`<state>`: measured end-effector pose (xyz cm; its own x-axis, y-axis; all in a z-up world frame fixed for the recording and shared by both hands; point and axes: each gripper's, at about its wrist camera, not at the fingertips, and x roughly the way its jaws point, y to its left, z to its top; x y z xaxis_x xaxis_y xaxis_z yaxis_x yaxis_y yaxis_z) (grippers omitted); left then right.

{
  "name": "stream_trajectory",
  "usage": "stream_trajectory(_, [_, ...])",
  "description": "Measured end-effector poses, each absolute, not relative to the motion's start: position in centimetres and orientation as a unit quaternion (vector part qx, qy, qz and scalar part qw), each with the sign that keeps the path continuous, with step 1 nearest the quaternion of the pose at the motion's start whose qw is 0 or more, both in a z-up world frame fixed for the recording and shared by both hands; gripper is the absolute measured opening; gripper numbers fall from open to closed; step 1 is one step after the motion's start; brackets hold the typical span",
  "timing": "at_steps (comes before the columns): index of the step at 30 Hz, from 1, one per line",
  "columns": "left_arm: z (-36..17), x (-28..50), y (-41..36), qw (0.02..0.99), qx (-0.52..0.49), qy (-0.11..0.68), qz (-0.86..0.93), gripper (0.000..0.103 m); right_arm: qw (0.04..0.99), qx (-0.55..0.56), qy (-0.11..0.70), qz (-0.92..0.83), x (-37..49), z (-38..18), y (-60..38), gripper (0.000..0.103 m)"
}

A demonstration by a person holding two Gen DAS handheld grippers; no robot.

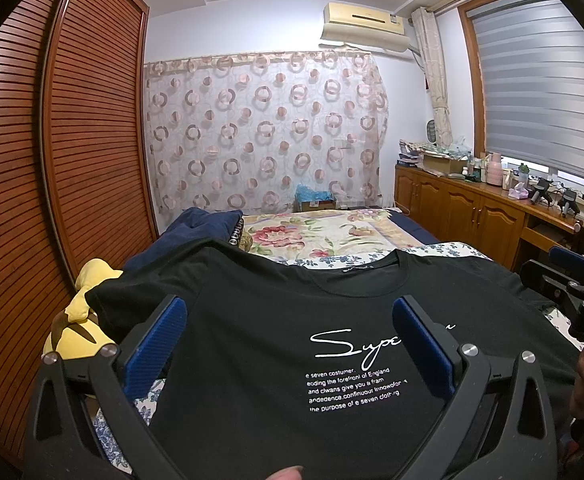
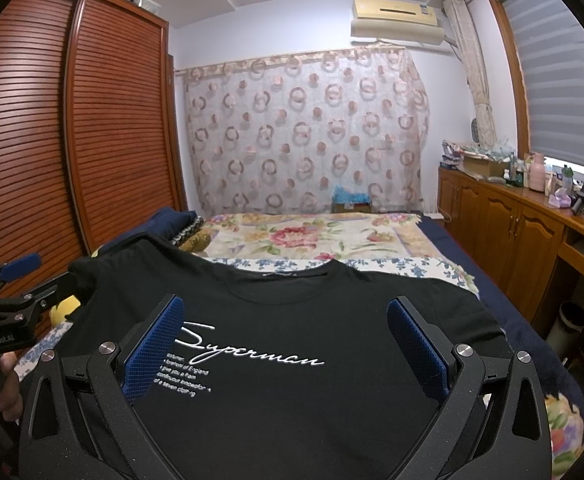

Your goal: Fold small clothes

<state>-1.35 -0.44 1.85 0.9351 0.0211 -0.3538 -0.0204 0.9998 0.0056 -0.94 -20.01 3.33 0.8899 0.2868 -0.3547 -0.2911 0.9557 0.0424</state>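
Starting fold: black T-shirt (image 2: pixel 292 360) flat on bed (image 2: pixel 332 240), between wide-open fingers (image 1: pixel 172 344) of both grippers; next, grip sleeve edges.

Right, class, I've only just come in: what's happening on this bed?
A person is holding a hand-held gripper in each hand over a black T-shirt printed "Superman", spread face up on the floral bedspread. The left hand-held gripper and the right hand-held gripper are both open above the shirt's chest, gripping nothing. The shirt looks unfolded, so folding has not begun. A yellow soft toy lies by its left sleeve.
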Motion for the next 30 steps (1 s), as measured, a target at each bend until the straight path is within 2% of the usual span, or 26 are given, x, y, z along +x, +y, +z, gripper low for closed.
stream_trajectory(11, [2.2, -1.3, -0.2, 0.982, 0.000, 0.187, 0.006, 0.103, 0.971, -0.006, 0.185, 0.154, -0.8, 3.0, -20.2, 0.103])
stream_trajectory(30, [-2.2, 1.0, 8.7, 0.966, -0.028, 0.254, 0.032, 0.103, 0.948, -0.036, 0.220, 0.227, 1.4, 1.5, -15.9, 0.103])
